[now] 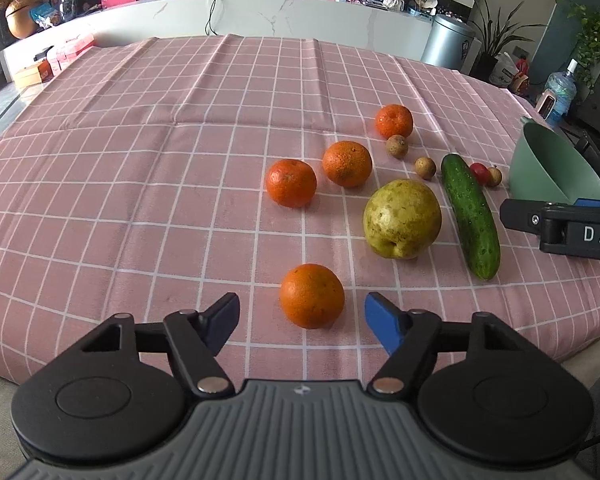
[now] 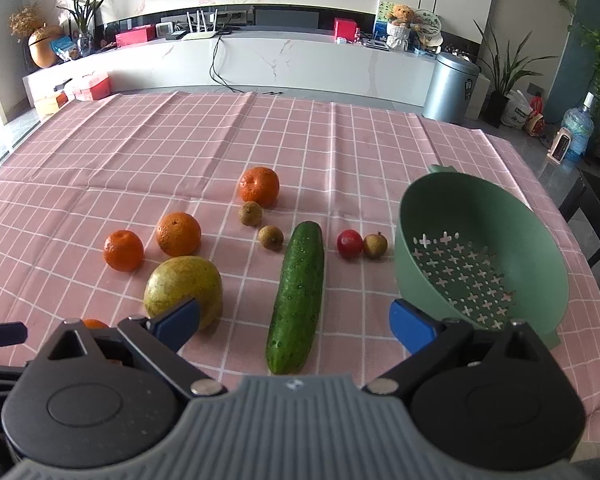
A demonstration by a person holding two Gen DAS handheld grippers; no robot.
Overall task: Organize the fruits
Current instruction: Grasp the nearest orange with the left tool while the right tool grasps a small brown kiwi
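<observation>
Nothing is sorted yet: the green colander (image 2: 480, 256) sits empty while 4 oranges, the pear (image 2: 182, 286), cucumber (image 2: 298, 296) and small fruits lie loose on the worktop (image 2: 140, 140). Left claw (image 1: 298, 314) and right claw (image 2: 296, 320) both gape, released, holding nothing.

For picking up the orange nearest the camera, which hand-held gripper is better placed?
Left. The left hand-held gripper is open with that orange right between its fingertips. The right hand-held gripper faces the cucumber instead.
</observation>
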